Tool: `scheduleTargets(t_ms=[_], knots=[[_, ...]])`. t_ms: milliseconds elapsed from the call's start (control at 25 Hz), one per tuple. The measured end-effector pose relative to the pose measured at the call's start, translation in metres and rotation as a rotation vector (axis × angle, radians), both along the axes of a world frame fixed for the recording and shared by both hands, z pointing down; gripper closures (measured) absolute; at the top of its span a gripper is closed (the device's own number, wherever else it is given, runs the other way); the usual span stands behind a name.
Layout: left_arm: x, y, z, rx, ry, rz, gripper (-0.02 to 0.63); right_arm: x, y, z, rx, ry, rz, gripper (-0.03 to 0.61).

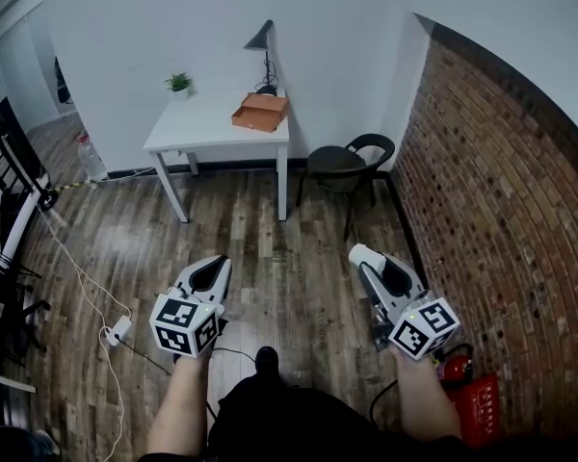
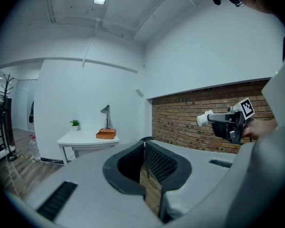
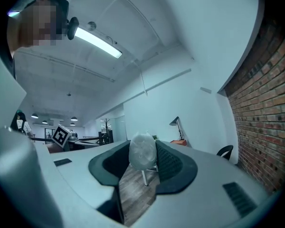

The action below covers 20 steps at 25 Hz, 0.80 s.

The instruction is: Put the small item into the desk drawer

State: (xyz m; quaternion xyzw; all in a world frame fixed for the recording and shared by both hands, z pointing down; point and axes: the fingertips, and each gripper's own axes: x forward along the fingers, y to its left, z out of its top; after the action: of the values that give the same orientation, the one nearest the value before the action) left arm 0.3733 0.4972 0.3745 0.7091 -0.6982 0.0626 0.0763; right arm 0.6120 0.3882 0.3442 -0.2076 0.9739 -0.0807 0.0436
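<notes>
A small white item wrapped in plastic (image 3: 142,151) sits between the pads of my right gripper (image 3: 143,152), which is shut on it. In the head view that item (image 1: 363,255) shows at the tip of the right gripper (image 1: 366,255), low and right of centre. My left gripper (image 1: 217,262) is at the lower left, its fingertips together and holding nothing; in its own view the left gripper (image 2: 145,147) has its jaws meeting. Far ahead stands a white desk (image 1: 212,128) with an orange-brown drawer box (image 1: 260,112) on top. That desk (image 2: 83,139) and drawer box (image 2: 106,134) are also in the left gripper view.
A black chair (image 1: 345,162) stands right of the desk by the brick wall (image 1: 501,210). A lamp (image 1: 263,41) and a small plant (image 1: 179,83) are on the desk. A white cable with an adapter (image 1: 118,330) lies on the floor at left. A red extinguisher (image 1: 455,366) is near my right arm.
</notes>
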Motion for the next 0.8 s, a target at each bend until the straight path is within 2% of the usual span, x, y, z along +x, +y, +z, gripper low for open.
scheduleTargets(t_ms=[360,600,800], knots=[[-0.047,-0.062,0.016,-0.008,0.024,0.005,0.594,-0.051,-0.063,0.010,-0.022,0.032,-0.001,0.422],[-0.113,-0.119,0.022,-0.016,0.033,0.003,0.594,-0.117,-0.119,0.016,-0.027,0.062,-0.001,0.422],[-0.173,-0.172,0.034,-0.048,0.062,0.024,0.594,-0.180,-0.166,0.028,-0.071,0.090,0.012,0.422]])
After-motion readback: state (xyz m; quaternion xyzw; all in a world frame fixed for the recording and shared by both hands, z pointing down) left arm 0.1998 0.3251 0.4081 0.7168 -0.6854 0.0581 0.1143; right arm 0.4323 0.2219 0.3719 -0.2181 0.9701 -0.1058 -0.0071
